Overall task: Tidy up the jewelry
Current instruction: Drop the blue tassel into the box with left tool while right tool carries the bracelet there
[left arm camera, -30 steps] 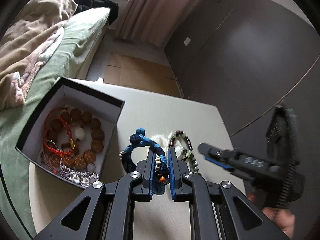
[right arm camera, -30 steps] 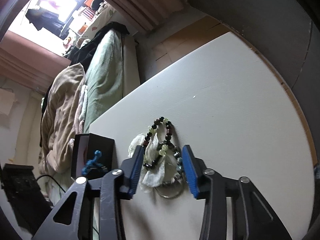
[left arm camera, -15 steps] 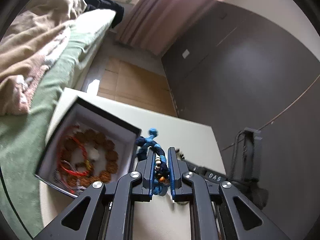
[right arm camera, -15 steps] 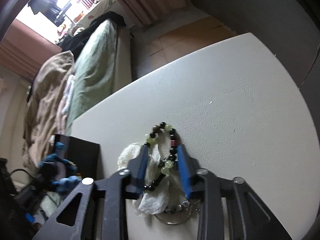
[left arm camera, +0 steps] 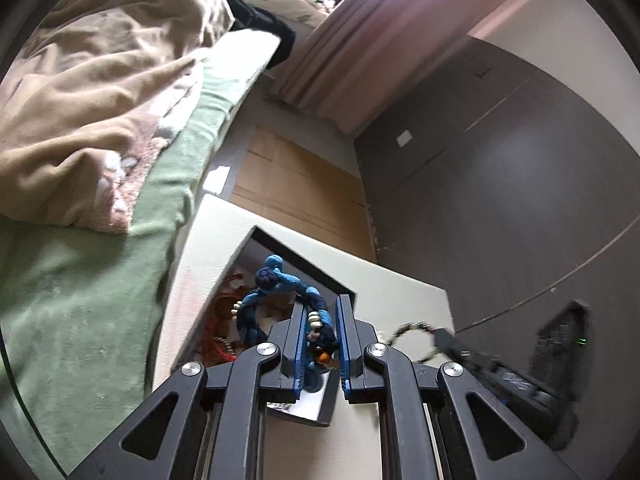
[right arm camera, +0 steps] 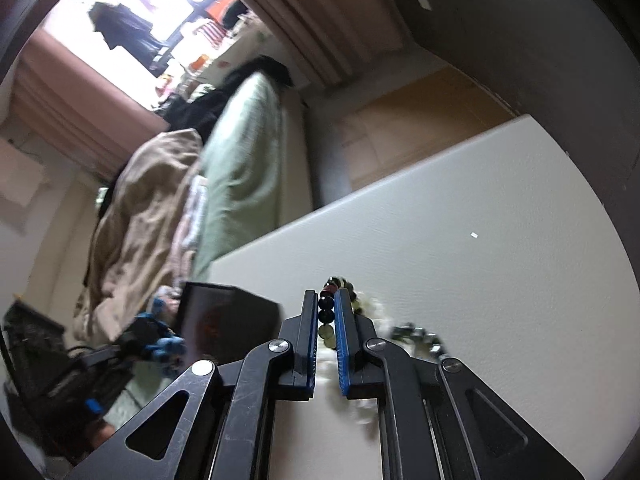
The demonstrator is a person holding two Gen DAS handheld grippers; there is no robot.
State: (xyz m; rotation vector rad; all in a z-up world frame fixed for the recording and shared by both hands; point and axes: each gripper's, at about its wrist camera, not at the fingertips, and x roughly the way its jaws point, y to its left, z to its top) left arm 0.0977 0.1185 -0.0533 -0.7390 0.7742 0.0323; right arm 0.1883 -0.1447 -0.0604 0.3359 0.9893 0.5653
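The left wrist view rides behind its own tool (left arm camera: 319, 336), angled down over the black box (left arm camera: 320, 396) near the surface's (left arm camera: 400, 300) bed-side edge, facing the curtain and dark wall. The right wrist view sits behind its tool (right arm camera: 327, 322), angled down along the surface toward the bed (right arm camera: 240, 160) and window. Both show the box, bed, surface and each other's tool.

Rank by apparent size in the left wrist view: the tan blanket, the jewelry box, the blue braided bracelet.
1. tan blanket, largest by far.
2. jewelry box, only partly visible behind the gripper.
3. blue braided bracelet, smallest, though it sits nearest the camera, clamped in the left gripper.
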